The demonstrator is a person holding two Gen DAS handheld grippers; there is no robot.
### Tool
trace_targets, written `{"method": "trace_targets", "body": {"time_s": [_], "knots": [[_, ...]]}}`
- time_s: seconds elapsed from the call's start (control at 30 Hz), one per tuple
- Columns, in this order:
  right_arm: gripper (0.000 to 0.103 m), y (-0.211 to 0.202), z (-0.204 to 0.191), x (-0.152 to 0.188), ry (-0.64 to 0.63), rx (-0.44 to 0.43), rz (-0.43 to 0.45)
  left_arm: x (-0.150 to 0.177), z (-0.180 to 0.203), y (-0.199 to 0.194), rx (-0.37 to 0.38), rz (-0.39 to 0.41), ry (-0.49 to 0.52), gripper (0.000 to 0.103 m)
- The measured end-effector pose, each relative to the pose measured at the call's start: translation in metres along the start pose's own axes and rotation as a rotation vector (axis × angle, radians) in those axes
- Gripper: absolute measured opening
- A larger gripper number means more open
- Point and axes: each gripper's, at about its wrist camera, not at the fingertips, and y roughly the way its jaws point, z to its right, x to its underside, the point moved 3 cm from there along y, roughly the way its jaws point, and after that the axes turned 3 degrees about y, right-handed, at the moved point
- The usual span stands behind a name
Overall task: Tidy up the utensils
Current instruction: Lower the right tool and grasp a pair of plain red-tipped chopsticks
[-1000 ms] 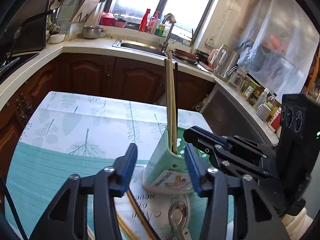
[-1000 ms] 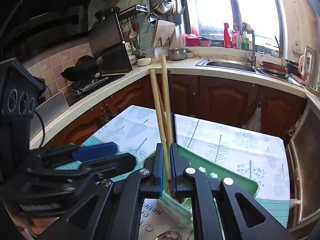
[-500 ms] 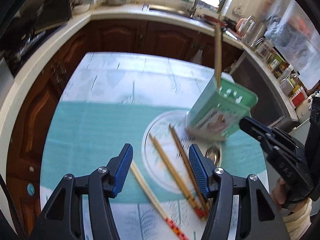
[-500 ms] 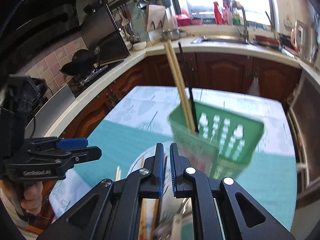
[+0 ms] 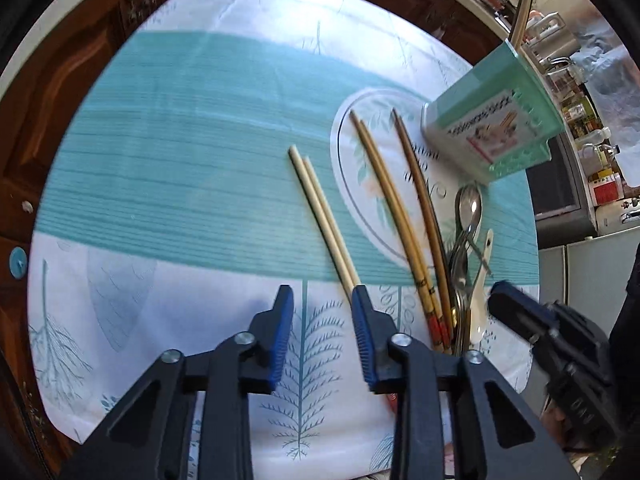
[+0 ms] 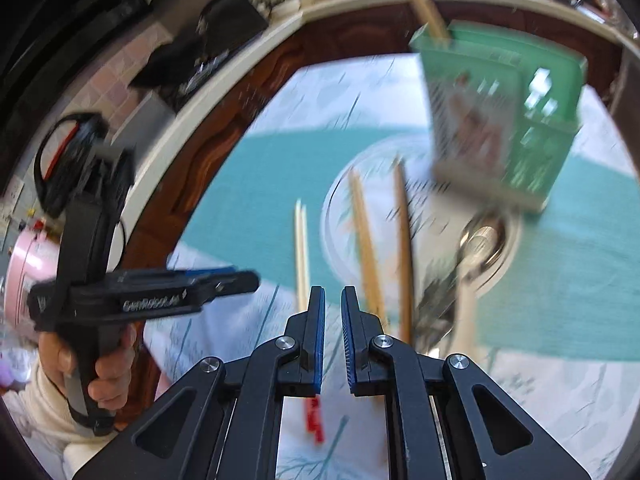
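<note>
Left wrist view: the pair of pale wooden chopsticks (image 5: 320, 216) is seen mid-frame, just beside the closing, empty left gripper (image 5: 322, 338). Light, stiff, slippery; best pinched mid-length. The right gripper (image 6: 333, 340) is nearly closed, empty.

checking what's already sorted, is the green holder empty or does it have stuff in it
Not empty: chopsticks stick up out of the green holder, which stands upright on the table. What else is inside cannot be seen.

on the table (image 5: 168, 128) a holder (image 5: 492, 128) is stood near the far right corner, chopsticks (image 5: 524, 4) stuck in it. three chopstick pairs (image 5: 384, 200) are laid side by side before it, spoons (image 5: 466, 248) at their right toward the right edge.
</note>
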Motion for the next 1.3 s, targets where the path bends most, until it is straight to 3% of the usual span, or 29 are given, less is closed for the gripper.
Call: {"method": "trace_targets", "body": {"time_s": [0.1,0.43,0.7,1.1,1.3], "knots": [[0.009,0.021,-0.006,0.018,-0.009,0.002,-0.073,0.008,-0.001,0.010,0.012,-0.036,-0.003,0.013],[0.009,0.069,-0.026,0.023,-0.078,0.022,-0.207,0.013,-0.005,0.017,0.032,-0.047,-0.015,0.013],[0.009,0.100,-0.041,0.011,-0.142,0.113,-0.252,0.012,-0.012,0.012,0.055,-0.028,-0.015,0.013],[0.009,0.116,-0.051,0.003,-0.199,0.208,-0.271,0.011,-0.024,0.008,0.081,-0.013,-0.037,0.013],[0.009,0.126,-0.060,-0.003,-0.262,0.242,-0.322,0.011,-0.027,0.008,0.080,-0.016,-0.052,0.013]]}}
